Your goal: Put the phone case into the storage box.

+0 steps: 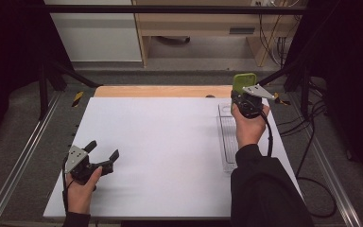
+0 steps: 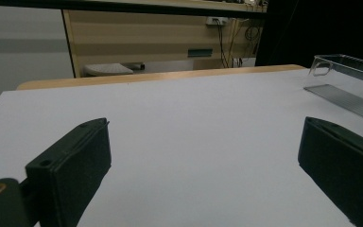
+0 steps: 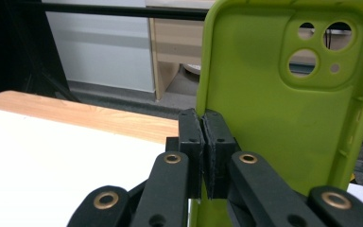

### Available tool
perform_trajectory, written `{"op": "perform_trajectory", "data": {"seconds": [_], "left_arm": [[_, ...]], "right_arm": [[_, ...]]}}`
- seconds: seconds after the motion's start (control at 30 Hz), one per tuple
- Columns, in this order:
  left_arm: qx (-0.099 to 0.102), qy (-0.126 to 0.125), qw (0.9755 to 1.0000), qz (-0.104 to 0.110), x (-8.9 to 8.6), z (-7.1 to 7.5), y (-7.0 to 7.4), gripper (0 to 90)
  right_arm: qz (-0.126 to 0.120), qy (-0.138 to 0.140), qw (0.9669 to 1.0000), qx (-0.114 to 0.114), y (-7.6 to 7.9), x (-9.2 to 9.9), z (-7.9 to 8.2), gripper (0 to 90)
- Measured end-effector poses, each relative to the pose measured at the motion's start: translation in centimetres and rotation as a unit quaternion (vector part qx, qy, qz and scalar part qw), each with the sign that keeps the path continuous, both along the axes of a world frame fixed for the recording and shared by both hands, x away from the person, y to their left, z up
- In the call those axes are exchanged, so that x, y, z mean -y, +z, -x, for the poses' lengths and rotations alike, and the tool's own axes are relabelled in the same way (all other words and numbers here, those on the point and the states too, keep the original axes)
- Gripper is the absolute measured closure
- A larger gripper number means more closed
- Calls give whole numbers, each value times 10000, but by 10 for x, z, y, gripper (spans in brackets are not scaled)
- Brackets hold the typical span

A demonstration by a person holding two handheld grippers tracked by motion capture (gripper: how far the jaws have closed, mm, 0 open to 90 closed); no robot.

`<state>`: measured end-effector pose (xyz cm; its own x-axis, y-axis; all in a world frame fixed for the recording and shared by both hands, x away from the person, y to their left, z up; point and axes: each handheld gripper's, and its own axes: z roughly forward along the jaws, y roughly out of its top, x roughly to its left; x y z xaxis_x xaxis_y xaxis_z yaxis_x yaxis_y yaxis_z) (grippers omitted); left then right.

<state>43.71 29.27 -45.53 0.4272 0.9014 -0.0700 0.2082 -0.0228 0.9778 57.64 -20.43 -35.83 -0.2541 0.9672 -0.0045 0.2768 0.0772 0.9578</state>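
**High view: a phone case held up over the counter's far right corner**

High view. The counter (image 1: pixel 170 151), covered by a white sheet, spans the frame, with a wooden strip along its far edge. A clear plastic tray (image 1: pixel 228 142) lies along the right edge, reaching toward the far right corner. Above that corner the right tool (image 1: pixel 244 97) holds a green phone case (image 1: pixel 244 81) upright, clear of the surface. In the right gripper view the jaws are pressed together, pinching the left edge of the case (image 3: pixel 283 94), whose inner face and camera cut-outs face the lens. Near the near left corner the left tool (image 1: pixel 105 152) rests low over the sheet, its jaws spread wide with nothing between them.
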Motion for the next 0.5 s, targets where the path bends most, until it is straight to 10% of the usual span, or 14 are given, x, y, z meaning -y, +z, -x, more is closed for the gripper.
{"op": "perform_trajectory", "data": {"seconds": [0.5], "left_arm": [[36,-61,10000,-67,1,1,1,27]], "right_arm": [[-20,-56,9994,-344,-14,-6,-12,880]]}}
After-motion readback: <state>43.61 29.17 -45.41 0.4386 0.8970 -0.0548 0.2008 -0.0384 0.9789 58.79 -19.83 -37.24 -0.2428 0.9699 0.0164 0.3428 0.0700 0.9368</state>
